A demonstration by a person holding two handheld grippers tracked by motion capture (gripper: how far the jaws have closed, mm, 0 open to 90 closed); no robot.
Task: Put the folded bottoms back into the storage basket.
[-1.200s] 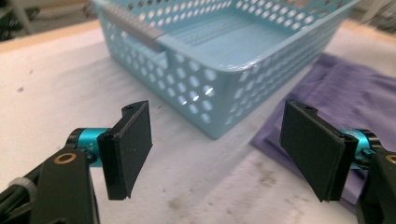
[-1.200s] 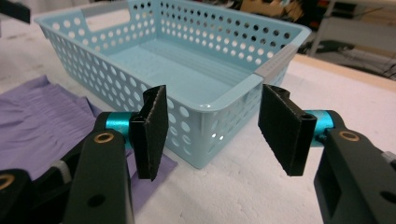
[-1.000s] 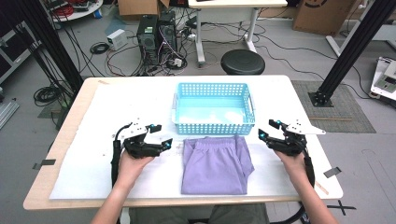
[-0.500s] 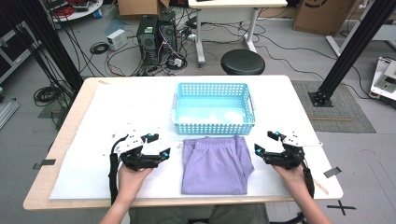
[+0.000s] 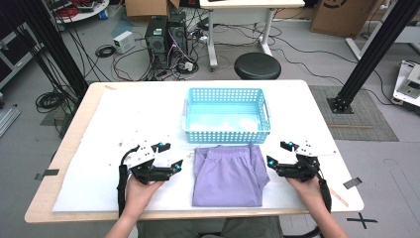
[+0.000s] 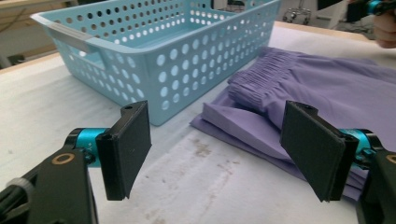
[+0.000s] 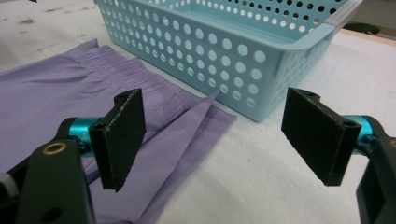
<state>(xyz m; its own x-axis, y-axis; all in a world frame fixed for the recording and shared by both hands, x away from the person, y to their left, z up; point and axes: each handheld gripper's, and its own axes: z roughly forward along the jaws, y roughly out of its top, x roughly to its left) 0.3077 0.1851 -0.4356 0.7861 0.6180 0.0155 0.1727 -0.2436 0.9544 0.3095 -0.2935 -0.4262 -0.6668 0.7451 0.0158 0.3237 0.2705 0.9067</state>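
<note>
Basket (image 5: 227, 115): light blue plastic, perforated walls, sits past both my hand-held grippers, between them and toward the far side of the table (image 5: 99, 124). Floor of the basket looks bare in the high view; nothing lying in it that I can make out. No brand, label or readable writing on the basket or the cloth.

Shorts (image 5: 229, 173): purple, folded, flat on the table between my two hand-held grippers, elastic waistband toward the basket and just beside its near wall. In the left gripper view the waistband (image 6: 261, 77) is ahead and right of my jaws, basket wall ahead left.

Left hand-held gripper (image 5: 167, 159): jaws wide apart, nothing between them, just beside the left edge of the shorts, not touching. Its right pad (image 6: 314, 148) overlaps the cloth edge in view, but I can't tell contact.

Right hand-held gripper (image 5: 278, 153): jaws have just been opening, now wide, nothing gripped. Just beside the right edge of the shorts; in the right gripper view the cloth edge runs under the left pad (image 7: 122, 135), bare table under the gap.

Around: table covered in white sheet, some faint stains on it near the left hand-held gripper. On the floor beyond the table: round black stool (image 5: 257, 65), PC towers (image 5: 167, 37), loose cables. Nothing blocks the path to the shorts or basket.
</note>
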